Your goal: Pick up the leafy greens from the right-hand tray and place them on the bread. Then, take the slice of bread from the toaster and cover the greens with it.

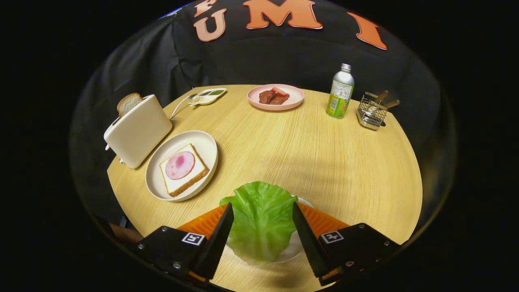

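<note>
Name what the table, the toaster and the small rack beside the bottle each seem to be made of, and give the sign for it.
Table: looks like light wood or wood veneer, matte, with fine grain lines.
Toaster: probably cream plastic, smooth with a soft sheen.
Rack: seems metal wire, shiny mesh, beside the bottle.
The tongs stand open around the lettuce leaf.

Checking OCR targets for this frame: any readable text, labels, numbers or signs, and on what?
Bottle: printed label, too small and blurred to read.
Gripper, open around the lettuce leaf: a square black-and-white marker on each finger block, a pattern with no words.
Toaster, plates, rack: no text seen.
</note>
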{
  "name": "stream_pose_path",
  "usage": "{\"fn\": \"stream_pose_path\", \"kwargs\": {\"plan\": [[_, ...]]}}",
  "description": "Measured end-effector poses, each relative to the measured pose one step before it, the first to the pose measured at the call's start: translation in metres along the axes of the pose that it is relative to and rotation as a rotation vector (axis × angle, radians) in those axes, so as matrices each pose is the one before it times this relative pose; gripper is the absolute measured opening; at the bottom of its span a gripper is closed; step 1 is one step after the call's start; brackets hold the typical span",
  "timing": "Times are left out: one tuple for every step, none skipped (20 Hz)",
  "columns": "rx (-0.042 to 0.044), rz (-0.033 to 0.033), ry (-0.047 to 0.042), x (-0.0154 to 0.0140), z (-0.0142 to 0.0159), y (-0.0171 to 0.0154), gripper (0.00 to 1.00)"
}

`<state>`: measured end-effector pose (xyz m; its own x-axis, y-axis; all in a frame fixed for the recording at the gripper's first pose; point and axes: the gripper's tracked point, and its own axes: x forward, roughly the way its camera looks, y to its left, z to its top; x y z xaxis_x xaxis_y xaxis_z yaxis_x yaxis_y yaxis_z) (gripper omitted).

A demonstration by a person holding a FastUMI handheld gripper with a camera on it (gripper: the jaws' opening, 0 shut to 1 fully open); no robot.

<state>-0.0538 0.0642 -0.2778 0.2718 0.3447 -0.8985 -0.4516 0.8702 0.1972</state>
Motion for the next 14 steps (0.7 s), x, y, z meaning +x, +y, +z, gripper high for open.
{"fn": "stream_pose_path", "kwargs": {"plan": [[-0.00996,-0.00813,0.02845,0.00349,-0.00524,-0.00279,0.88],[-0.00885,-0.01121,0.02951,0.00557,-0.00572,-0.00280,0.88],[-0.00412,-0.00208,0.02169,0.00351,-0.00388,-0.00063,0.88],[-0.00383,0.00181,0.01982,0.00300,-0.00388,0.00155,0.88],[-0.01015,0.00386,0.01182,0.00217,-0.00214,0.00158,0.88],[-0.01773,0.00457,0.00545,0.00347,-0.00173,0.00254,0.88],[-0.01898,0.00032,0.01377,0.00348,-0.00318,0.00044,0.88],[-0.00457,-0.00852,0.01965,0.00440,-0.00506,-0.00093,0.88],[-0.00816,-0.01183,-0.01154,-0.00226,0.00329,-0.00112,0.85],[-0.00279,-0.00387,0.00549,0.00439,-0.00115,-0.00122,0.84],[0.00309,-0.00153,-0.00803,-0.00196,0.00134,-0.00027,0.79],[-0.00140,-0.00107,0.00795,0.00049,-0.00110,0.00015,0.78],[0.00023,-0.00031,-0.00733,-0.00090,0.00141,-0.00044,0.74],[0.00156,-0.00170,-0.00042,0.00093,-0.00082,0.00050,0.73]]}}
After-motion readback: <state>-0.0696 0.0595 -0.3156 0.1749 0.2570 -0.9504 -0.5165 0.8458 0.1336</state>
